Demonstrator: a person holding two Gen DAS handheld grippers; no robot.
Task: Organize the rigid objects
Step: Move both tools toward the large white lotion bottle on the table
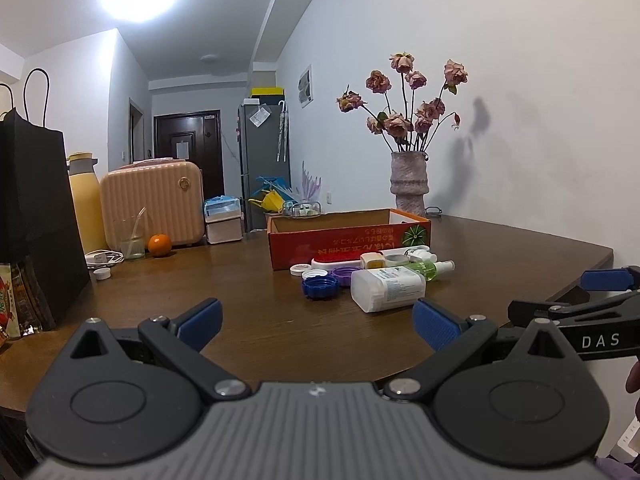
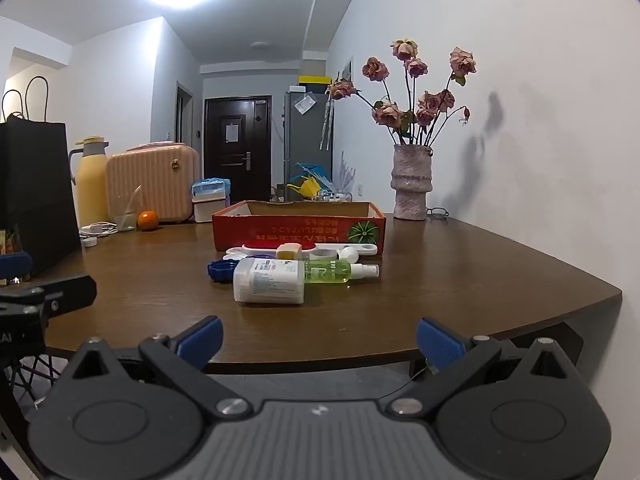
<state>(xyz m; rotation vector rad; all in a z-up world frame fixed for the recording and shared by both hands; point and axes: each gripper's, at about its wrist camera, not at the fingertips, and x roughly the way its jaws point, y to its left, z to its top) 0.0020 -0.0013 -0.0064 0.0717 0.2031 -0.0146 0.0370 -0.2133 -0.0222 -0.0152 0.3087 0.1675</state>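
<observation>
Holding both grippers spread wide and empty, you have the left gripper (image 1: 318, 322) and right gripper (image 2: 319, 342) short of the clutter. A white plastic bottle (image 2: 269, 281) lies beside a green spray bottle (image 2: 340, 272), before the red cardboard box (image 2: 298, 229) on the brown wooden table (image 2: 460, 276).

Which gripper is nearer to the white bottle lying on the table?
Right, though only slightly. The white bottle lies straight ahead of the open right gripper; the open left gripper has it ahead but off to its right side.

I saw the white bottle (image 2: 269, 283) and green spray bottle (image 2: 340, 272) lying flat mid-table, blue cap (image 2: 219, 270) beside them, red box (image 2: 299, 226) open just behind.
</observation>
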